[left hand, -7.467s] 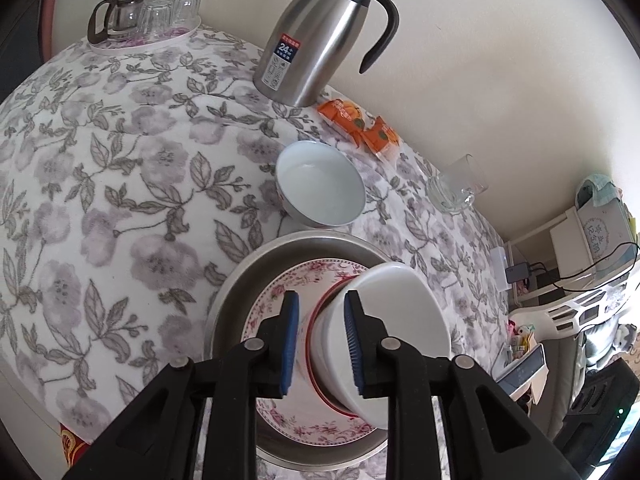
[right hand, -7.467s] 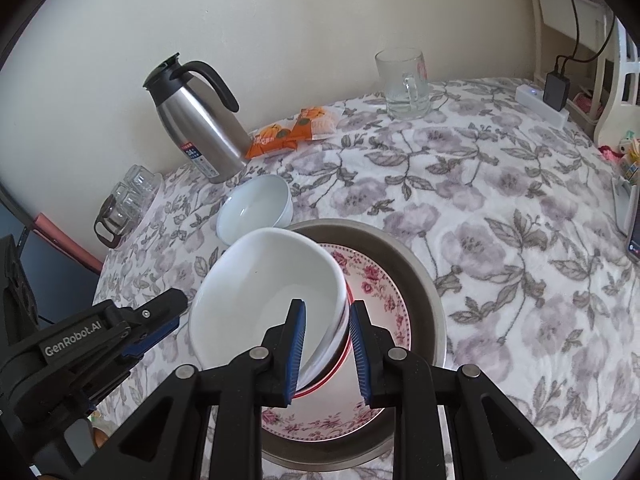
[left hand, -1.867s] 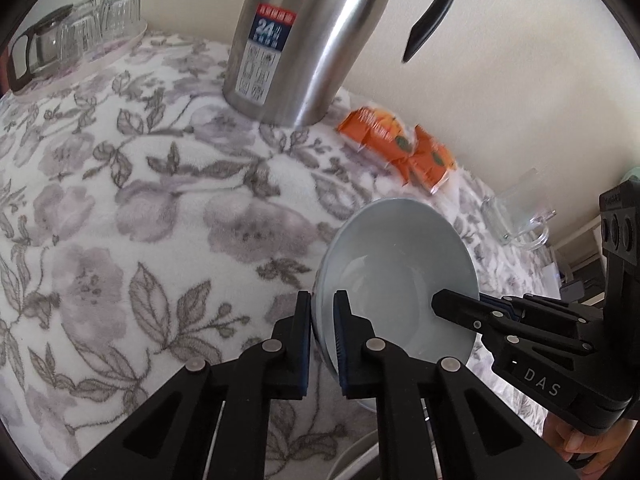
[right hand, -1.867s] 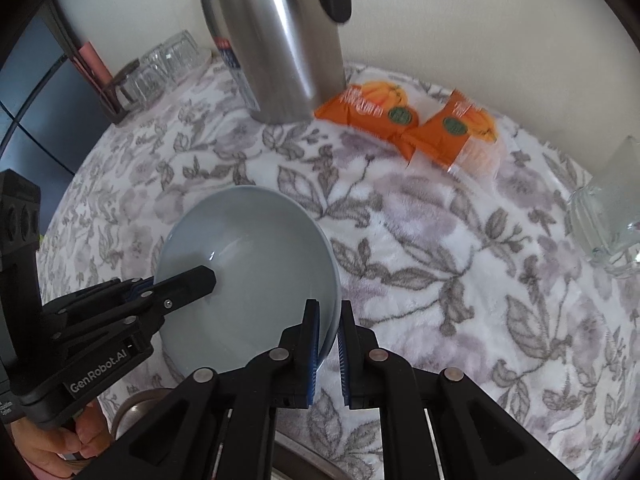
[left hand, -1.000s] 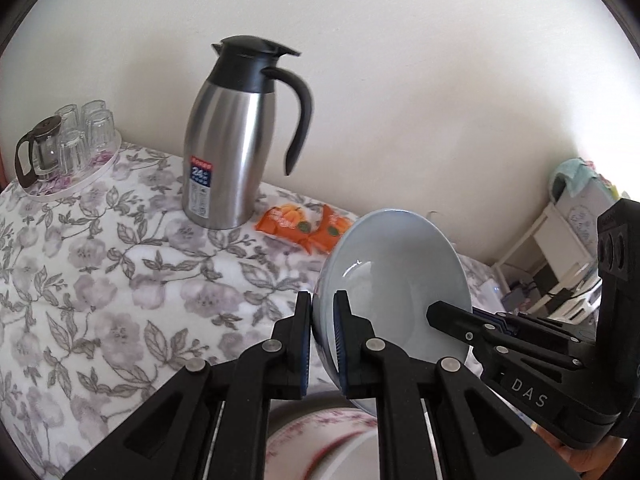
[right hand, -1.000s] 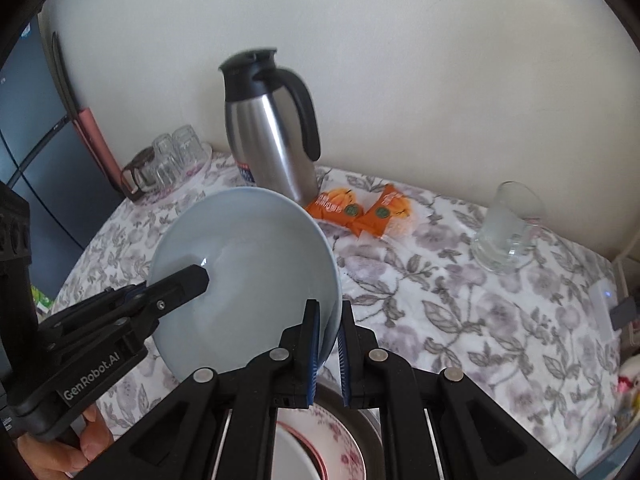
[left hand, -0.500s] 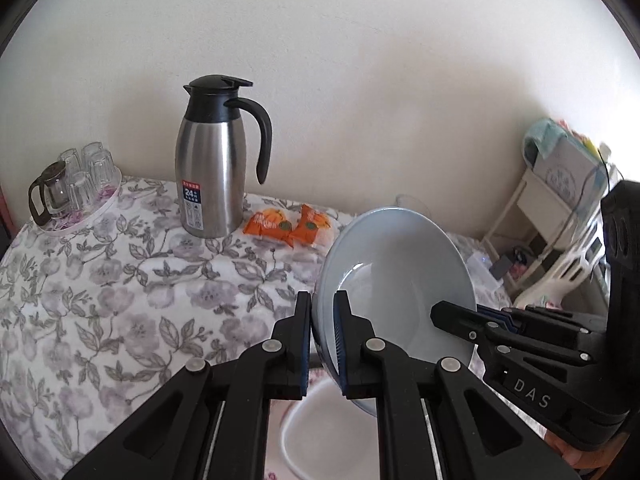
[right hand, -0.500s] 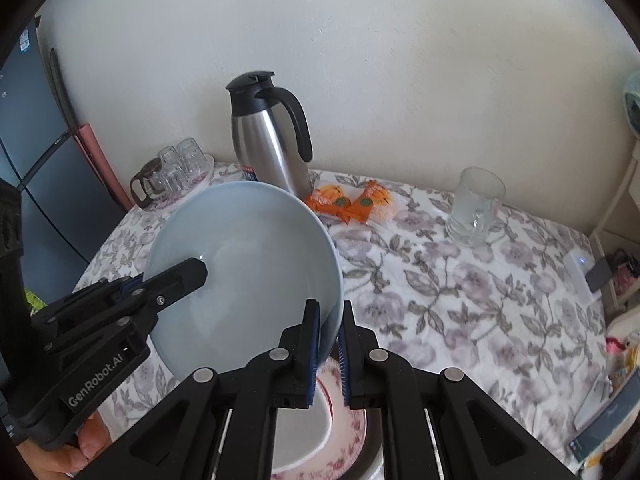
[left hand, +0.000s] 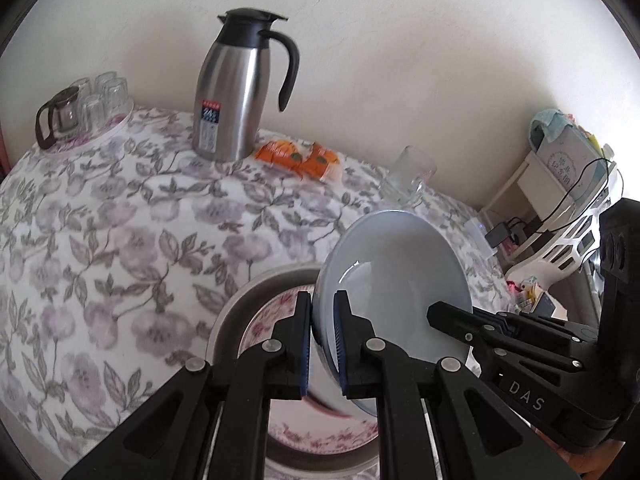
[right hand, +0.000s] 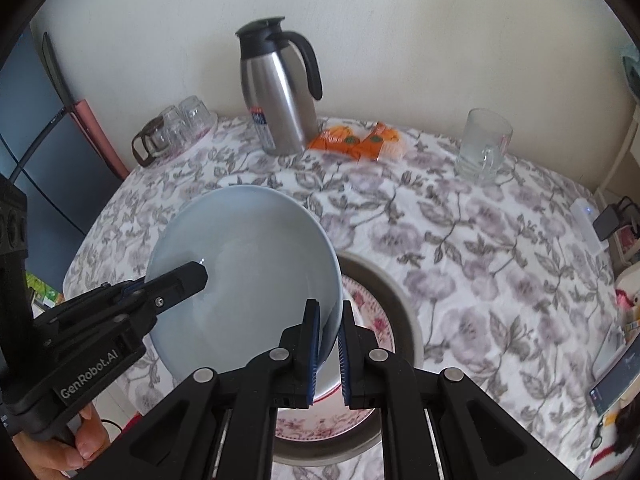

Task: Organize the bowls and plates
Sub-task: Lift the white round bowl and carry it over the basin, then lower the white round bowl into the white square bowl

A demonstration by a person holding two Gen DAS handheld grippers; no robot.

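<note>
Item: pale blue bowl (right hand: 244, 280), held tilted above the floral plate (right hand: 372, 320) in the metal basin (right hand: 400, 304) near the tabletop's front edge. Left gripper (left hand: 322, 344) and right gripper (right hand: 329, 350) pinch opposite rims, jaws narrow. Risk: thin rim grips; uneven release could drop the bowl and chip the plate.

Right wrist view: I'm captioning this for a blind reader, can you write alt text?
A pale blue bowl is held tilted above a floral plate in a metal basin, its rim pinched by the right tool and the left tool. Behind, on the flowered tablecloth, stand a steel jug, orange packets and a glass mug.
</note>
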